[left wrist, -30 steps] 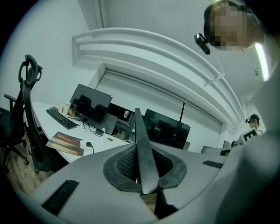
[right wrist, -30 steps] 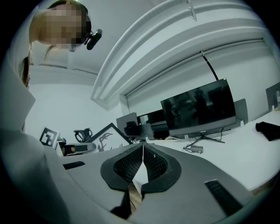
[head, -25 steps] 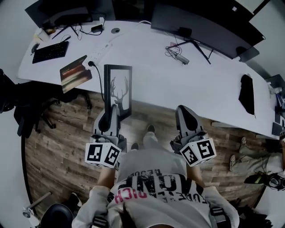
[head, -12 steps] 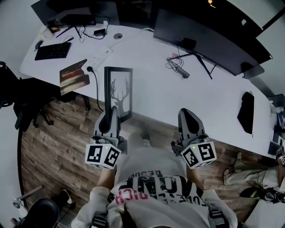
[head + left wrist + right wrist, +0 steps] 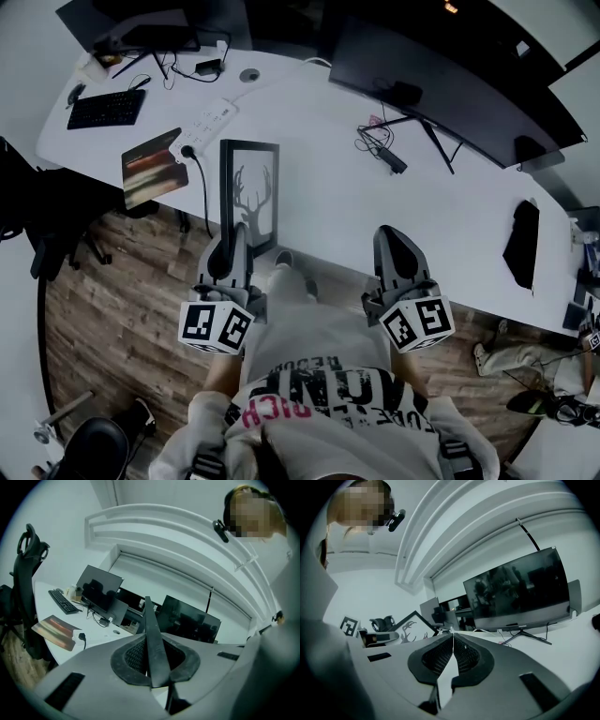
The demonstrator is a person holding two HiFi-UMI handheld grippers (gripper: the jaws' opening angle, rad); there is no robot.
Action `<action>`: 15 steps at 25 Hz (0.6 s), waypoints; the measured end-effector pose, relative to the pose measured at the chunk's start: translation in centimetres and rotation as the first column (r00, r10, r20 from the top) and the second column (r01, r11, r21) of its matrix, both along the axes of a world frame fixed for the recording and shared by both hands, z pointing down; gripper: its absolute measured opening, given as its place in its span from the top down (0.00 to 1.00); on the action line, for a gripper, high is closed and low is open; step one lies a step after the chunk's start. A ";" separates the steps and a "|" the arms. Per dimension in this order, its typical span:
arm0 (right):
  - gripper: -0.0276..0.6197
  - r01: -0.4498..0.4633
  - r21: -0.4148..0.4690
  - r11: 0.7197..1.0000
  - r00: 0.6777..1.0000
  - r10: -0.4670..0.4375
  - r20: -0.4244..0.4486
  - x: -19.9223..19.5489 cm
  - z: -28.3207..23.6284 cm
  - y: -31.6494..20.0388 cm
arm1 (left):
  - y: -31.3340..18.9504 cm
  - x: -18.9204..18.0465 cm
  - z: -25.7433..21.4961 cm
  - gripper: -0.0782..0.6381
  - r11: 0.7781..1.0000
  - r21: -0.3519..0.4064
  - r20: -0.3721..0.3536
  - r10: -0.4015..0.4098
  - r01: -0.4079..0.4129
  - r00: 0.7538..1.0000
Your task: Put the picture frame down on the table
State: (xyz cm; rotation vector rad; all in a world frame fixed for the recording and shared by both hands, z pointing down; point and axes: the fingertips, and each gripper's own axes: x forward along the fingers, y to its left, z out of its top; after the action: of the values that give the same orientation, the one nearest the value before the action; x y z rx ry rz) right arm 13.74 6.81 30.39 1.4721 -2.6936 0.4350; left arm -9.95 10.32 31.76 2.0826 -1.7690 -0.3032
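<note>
**Frame held, not yet laid down**

The left claw (image 5: 151, 665) pinches the lower edge of the frame (image 5: 249, 192). The frame is upright at centre left, above the near edge of the worktop (image 5: 337, 178). The right claw (image 5: 452, 658) is pressed together and empty. Lowering and release remain.

I get cool bluish cast, rather dim, in all three views. In head view, white table (image 5: 319, 187) is brightest area, evenly lit, no hard shadows or glare; wood floor (image 5: 122, 291) darker. Heavy fisheye: table edge bows, black vignette rings both gripper views. Close to lens, picture frame (image 5: 151, 634) edge slightly soft. Faint reflections on monitor (image 5: 520, 597).
</note>
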 end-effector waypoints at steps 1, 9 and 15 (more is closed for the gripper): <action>0.95 -0.005 0.001 1.000 1.000 0.005 0.002 -0.4 -0.1 -0.6 | -0.7 -0.3 0.0 0.85 1.000 0.000 -0.003 0.008 -0.008 1.000; 0.95 -0.041 0.043 0.998 0.999 0.040 0.030 -3.6 -2.5 -5.4 | -7.7 -2.9 -1.5 0.85 0.996 0.024 -0.002 0.084 -0.084 0.996; 0.95 -0.077 0.019 0.997 0.997 0.077 0.018 -4.9 -1.4 -6.8 | -10.4 -4.1 -1.5 0.85 0.992 0.031 -0.007 0.124 -0.123 0.992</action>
State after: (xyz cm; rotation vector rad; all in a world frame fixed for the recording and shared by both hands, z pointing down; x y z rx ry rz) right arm 8.88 0.05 29.03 1.5893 -2.6687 0.4274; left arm -14.10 -0.05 30.22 2.1975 -1.6312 -0.3059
